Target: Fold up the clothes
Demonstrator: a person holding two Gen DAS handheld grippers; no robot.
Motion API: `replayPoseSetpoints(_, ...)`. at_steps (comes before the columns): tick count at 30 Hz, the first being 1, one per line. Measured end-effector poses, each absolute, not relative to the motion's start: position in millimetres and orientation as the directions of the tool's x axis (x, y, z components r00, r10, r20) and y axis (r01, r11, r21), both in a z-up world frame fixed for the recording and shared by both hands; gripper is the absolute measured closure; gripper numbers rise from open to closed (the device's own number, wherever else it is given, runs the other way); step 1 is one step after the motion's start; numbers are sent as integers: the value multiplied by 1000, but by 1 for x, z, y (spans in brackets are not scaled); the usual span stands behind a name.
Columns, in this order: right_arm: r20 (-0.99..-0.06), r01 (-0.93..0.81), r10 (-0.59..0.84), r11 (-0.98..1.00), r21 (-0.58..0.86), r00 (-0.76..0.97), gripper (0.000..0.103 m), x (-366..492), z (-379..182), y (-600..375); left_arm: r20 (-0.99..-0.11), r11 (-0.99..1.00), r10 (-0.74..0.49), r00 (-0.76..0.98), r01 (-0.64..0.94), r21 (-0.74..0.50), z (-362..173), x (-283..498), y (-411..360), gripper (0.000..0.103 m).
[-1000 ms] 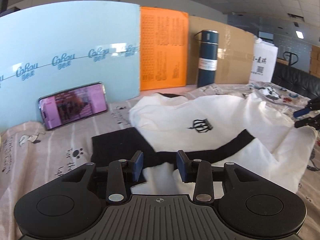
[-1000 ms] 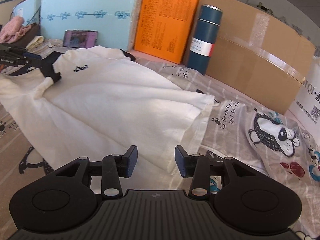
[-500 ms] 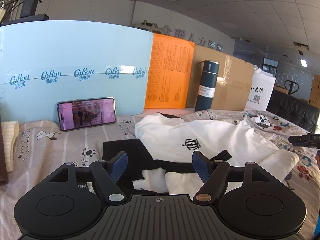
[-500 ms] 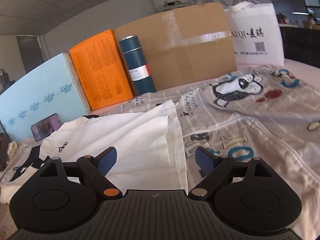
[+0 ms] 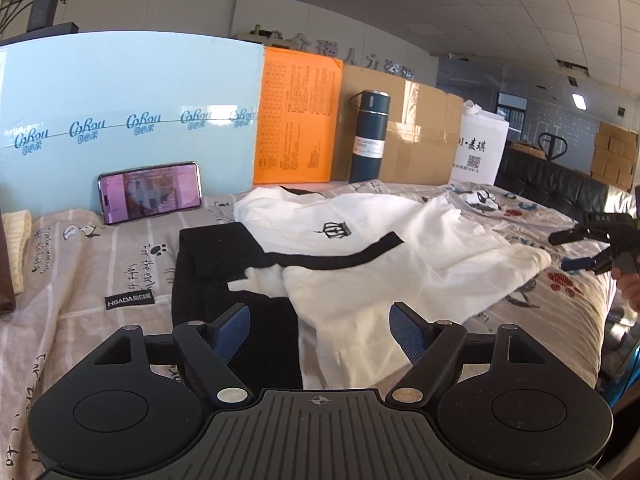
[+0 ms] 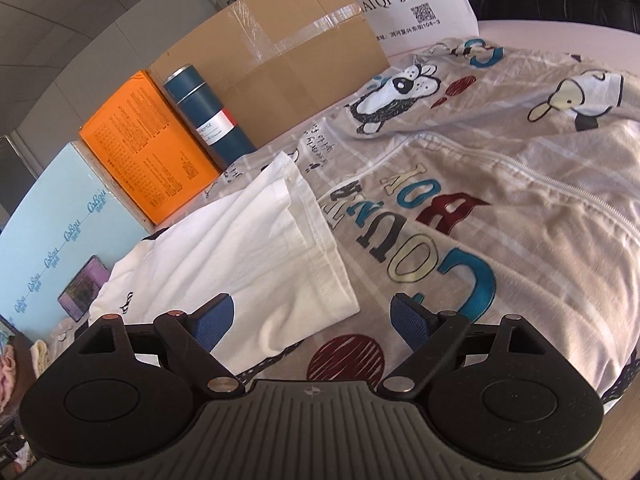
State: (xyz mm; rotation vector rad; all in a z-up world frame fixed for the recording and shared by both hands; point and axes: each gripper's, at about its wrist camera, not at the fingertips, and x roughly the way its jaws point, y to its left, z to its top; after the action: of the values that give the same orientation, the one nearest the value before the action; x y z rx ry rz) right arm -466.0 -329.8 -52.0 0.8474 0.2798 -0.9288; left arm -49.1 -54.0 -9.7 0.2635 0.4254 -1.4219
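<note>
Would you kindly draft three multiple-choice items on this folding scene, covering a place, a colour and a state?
1. Where does the phone stand?
A. Against the light blue board
B. On the shirt
C. Atop the cardboard box
2. What colour is the box beside the dark bottle?
A. Green
B. Orange
C. Red
3. How is the right tool set?
A. Clamped on the shirt
C. Gripping the bottle
B. Open, holding nothing

Key: A, the phone leans on the blue board; B, the box is orange; B, blue pads stand apart above the white shirt.
</note>
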Motion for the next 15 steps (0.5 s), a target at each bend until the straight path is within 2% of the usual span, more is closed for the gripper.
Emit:
replayPoseSetpoints(3, -568, 781, -557, 279, 559, 606, 20, -457, -58, -333, -462, 137, -880, 115, 990, -14, -15, -57, -54, 21)
replayPoseSetpoints(6, -568, 797, -582, 268, 542, 582, 22, -446, -61, -335, -488, 178, -860, 151, 984, -9, -19, -54, -57, 21)
replayPoseSetpoints(8, -572, 823, -610, 274, 497, 548, 37, -438, -61, -335, -486, 177, -863, 141, 984, -28, -19, -51, -57, 21)
replayPoseSetpoints(10, -574, 854, -644, 281, 437, 505, 65, -430, -63, -334, -495, 177, -858, 135, 984, -37, -22, -49, -59, 24)
replayPoseSetpoints(11, -569, 861, -654, 298, 412, 499, 72, -428, -64, -333, -508, 183, -850, 136, 982, -43, -23, -47, -60, 41)
replayPoseSetpoints(12, -564, 867, -663, 315, 386, 492, 84, -426, -66, -332, -521, 189, -842, 136, 981, -49, -25, -45, -62, 58)
replayPoseSetpoints(13, -552, 859, -662, 325, 397, 506, 88, -428, -65, -331, -534, 195, -834, 136, 979, -55, -26, -43, -64, 58)
replayPoseSetpoints(15, -533, 852, -671, 337, 401, 516, 89, -432, -61, -330, -546, 196, -827, 135, 979, -54, -26, -40, -65, 58)
